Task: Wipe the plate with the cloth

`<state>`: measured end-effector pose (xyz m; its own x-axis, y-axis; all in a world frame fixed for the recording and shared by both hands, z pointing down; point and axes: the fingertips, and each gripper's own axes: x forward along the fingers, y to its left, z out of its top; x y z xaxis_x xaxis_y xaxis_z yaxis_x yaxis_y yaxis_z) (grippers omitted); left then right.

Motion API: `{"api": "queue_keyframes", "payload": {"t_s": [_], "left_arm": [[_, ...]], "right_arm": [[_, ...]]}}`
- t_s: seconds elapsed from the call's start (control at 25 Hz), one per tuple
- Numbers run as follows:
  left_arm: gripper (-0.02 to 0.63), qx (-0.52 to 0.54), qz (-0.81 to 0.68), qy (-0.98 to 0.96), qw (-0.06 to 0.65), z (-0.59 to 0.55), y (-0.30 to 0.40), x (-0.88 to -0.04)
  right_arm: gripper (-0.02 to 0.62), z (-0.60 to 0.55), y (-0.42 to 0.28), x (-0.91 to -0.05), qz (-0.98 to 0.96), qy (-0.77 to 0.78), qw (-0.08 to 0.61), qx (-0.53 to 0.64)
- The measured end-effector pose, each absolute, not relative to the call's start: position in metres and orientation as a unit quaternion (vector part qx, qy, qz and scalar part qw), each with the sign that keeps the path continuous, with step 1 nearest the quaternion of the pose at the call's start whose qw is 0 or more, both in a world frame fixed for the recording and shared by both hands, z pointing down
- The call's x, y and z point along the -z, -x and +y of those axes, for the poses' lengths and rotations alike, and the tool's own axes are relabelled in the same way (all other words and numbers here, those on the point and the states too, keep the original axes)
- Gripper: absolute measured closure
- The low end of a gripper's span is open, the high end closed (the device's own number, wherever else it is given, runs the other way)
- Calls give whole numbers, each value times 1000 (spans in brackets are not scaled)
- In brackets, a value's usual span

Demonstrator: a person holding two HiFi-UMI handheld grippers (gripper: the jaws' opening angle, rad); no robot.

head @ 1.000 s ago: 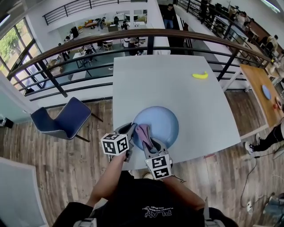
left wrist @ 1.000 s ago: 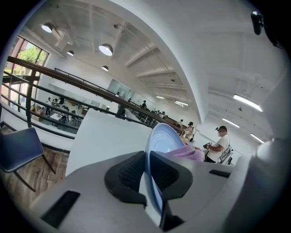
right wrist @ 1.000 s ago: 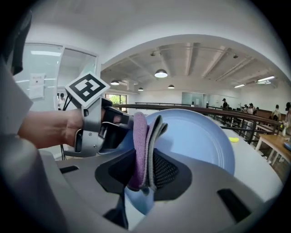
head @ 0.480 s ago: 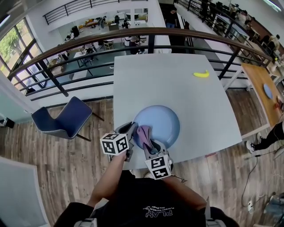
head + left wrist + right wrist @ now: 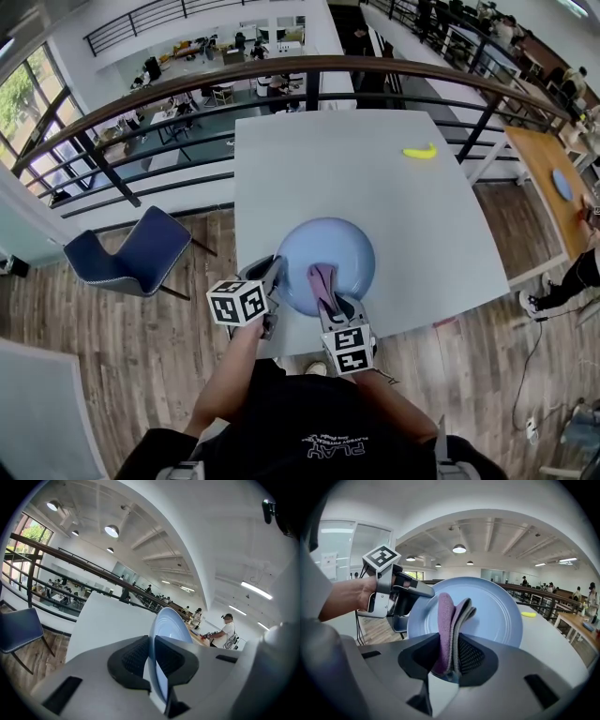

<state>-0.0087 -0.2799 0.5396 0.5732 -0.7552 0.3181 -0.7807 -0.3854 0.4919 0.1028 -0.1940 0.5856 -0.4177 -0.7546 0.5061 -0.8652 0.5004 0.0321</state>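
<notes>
A light blue plate (image 5: 328, 248) is held tilted above the near edge of the grey table (image 5: 375, 178). My left gripper (image 5: 275, 281) is shut on the plate's left rim, and the rim (image 5: 157, 634) runs edge-on between its pads. My right gripper (image 5: 326, 292) is shut on a folded purple and grey cloth (image 5: 322, 279). The cloth (image 5: 451, 620) sticks out past the jaws and lies against the plate's face (image 5: 497, 613) near its lower part. The left gripper (image 5: 401, 592) shows at the plate's left edge in the right gripper view.
A yellow banana (image 5: 420, 151) lies at the table's far right. Beyond the table runs a railing (image 5: 281, 70) over a lower floor. A blue chair (image 5: 131, 248) stands on the wood floor to the left. A wooden table (image 5: 553, 178) with a blue plate is at the right.
My right gripper has slid the cloth to the right and nearer across the plate, from beside the left gripper toward the plate's lower middle. The left gripper and plate have stayed put.
</notes>
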Motion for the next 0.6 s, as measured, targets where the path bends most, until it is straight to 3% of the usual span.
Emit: {"api": "queue_keyframes", "payload": {"t_s": [0.6], "left_arm": [[557,-18,-461,-830,313,-276,13,-539]], "right_arm": [[489,-227,-178,-584,-781,-572,215,-128]]}}
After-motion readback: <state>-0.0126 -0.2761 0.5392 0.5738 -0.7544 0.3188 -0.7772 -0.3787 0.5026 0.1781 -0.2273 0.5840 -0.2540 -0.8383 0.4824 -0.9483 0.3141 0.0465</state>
